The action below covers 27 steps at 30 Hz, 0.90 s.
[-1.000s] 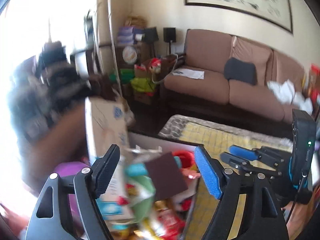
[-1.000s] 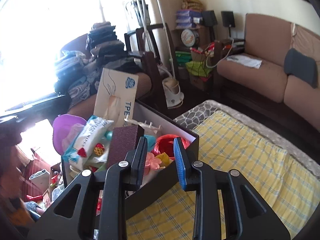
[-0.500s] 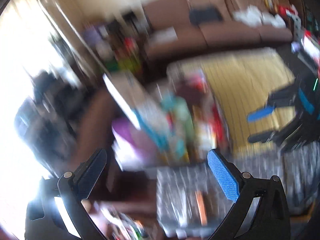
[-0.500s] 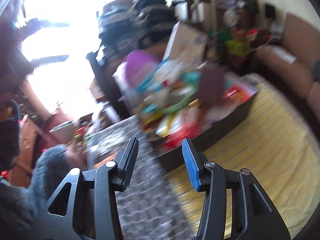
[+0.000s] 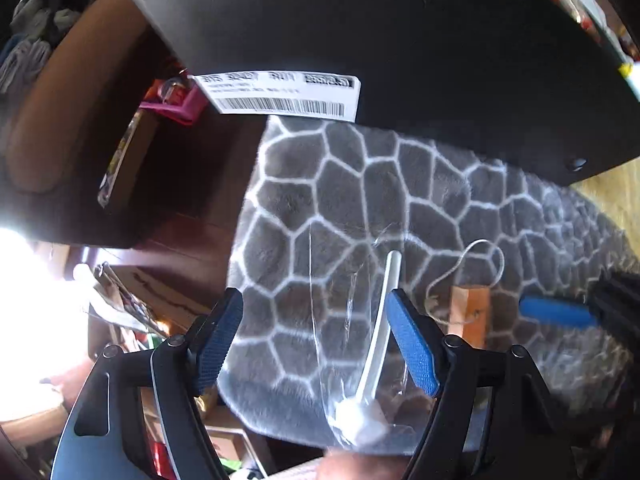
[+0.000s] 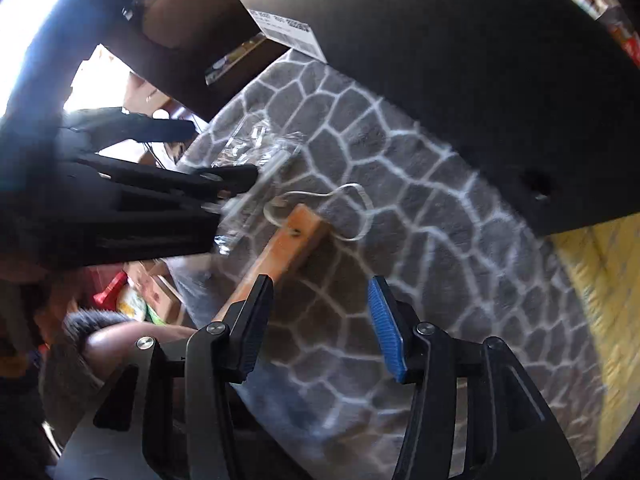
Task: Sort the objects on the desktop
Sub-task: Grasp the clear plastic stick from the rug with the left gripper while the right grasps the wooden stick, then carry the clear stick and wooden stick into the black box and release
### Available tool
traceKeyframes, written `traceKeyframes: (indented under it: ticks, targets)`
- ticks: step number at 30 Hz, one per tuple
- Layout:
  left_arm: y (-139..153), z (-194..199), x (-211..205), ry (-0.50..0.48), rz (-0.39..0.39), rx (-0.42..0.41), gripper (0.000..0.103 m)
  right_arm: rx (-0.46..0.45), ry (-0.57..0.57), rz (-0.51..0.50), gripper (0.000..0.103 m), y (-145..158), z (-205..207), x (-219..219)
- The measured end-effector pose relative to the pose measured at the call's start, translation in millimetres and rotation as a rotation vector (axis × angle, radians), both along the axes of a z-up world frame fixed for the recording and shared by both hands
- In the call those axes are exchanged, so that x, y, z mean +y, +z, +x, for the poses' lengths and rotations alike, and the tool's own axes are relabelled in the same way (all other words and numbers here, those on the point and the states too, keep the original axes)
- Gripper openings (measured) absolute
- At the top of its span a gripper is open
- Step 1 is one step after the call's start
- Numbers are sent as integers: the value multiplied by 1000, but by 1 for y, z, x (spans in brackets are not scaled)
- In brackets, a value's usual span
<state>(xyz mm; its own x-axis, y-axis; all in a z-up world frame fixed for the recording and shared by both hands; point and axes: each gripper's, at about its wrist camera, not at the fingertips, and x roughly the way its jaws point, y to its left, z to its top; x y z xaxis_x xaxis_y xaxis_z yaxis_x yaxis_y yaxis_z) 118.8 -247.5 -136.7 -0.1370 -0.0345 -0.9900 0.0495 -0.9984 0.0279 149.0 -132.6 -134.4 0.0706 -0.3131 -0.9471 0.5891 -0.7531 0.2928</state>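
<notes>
A clear plastic packet with a white stick [image 5: 378,332] lies on the grey pebble-pattern cloth [image 5: 360,184]; my open left gripper [image 5: 316,340] hovers over it, fingers either side, not touching. In the right wrist view the packet [image 6: 256,148] lies by the left gripper's fingers [image 6: 224,178]. A wooden block with a white string loop [image 6: 280,248] lies just ahead of my open, empty right gripper [image 6: 320,324]; the block also shows in the left wrist view [image 5: 468,308].
A black box with a barcode label [image 5: 400,40] stands on the cloth just beyond both grippers. The cloth's edge [image 5: 240,240] drops to dark wood and floor clutter on the left. Yellow checked cloth [image 6: 600,280] lies at the right.
Both grippers swung down from above the filled box to the cloth in front of it. The right gripper's jaws have opened wider. The left stays open.
</notes>
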Motion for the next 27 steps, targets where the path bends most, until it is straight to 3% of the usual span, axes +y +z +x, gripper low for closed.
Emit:
traceKeyframes:
  ticks: [4,6,7,8,9,10,11,15,18,24,27]
  targets:
    - [-6,-4,9,-39,-18,26,85,25,-27,-4,52,-8,15,-13]
    - [-6,-4,11,-45,-11,30,83,102,-26,27,52,-8,25,-22]
    - [-5,-5,9,-42,12,32,78,135,-17,48,47,-7,30,-26]
    - [-7,-5,6,-37,30,36,72,157,-7,51,33,-7,34,-28]
    - [-5,-4,5,-26,29,42,67,146,-13,11,29,-6,36,-27]
    - [-1,-4,5,-29,29,45,43,127,-13,-14,27,-6,37,-24]
    - [3,-4,4,-34,32,49,10,127,-9,-31,24,-5,37,-20]
    - [10,3,0,2,63,40,4,32,-47,-142,18,-1,30,18]
    - [31,12,2,18,41,85,2,85,-104,-158,17,18,22,61]
    - [126,32,19,28,18,317,2,243,-187,-235,17,86,4,120]
    - [188,44,29,30,29,485,2,316,-192,-309,17,125,7,130]
